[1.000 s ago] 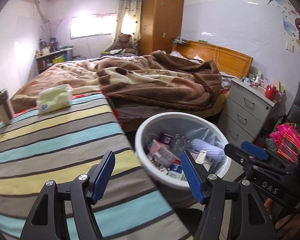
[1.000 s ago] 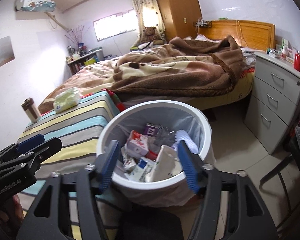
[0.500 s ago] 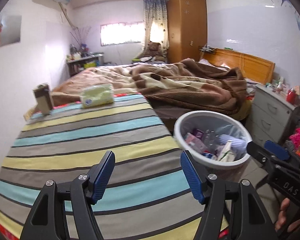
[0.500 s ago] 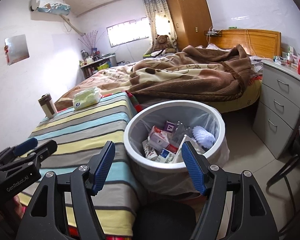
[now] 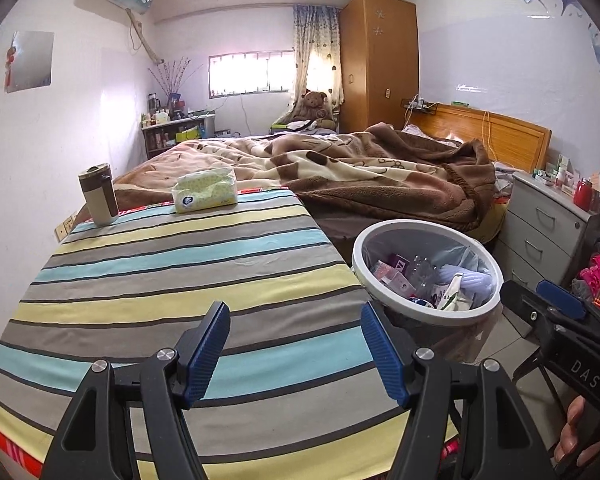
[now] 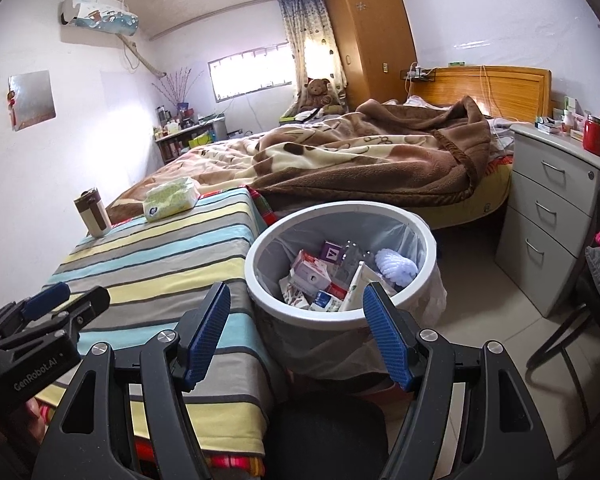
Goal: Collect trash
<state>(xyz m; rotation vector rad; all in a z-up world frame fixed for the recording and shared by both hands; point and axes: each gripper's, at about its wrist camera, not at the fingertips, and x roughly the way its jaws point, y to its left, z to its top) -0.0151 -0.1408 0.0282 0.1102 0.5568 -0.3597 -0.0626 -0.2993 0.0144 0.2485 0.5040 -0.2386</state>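
Note:
A white round trash bin lined with a clear bag stands on the floor beside the striped table. It holds several pieces of trash: cartons, wrappers and a white ball-like object. The bin also shows in the left wrist view. My right gripper is open and empty, held above the bin's near edge. My left gripper is open and empty over the near part of the striped table. Each gripper shows at the edge of the other's view.
A pack of tissues and a brown travel mug stand at the table's far end. A bed with a brown blanket lies behind. A grey drawer unit stands at the right, with a chair near it.
Both grippers have pulled back and up from the bin. The left one swung left over the striped table. The trash that lay between the right gripper's fingers now sits in the bin.

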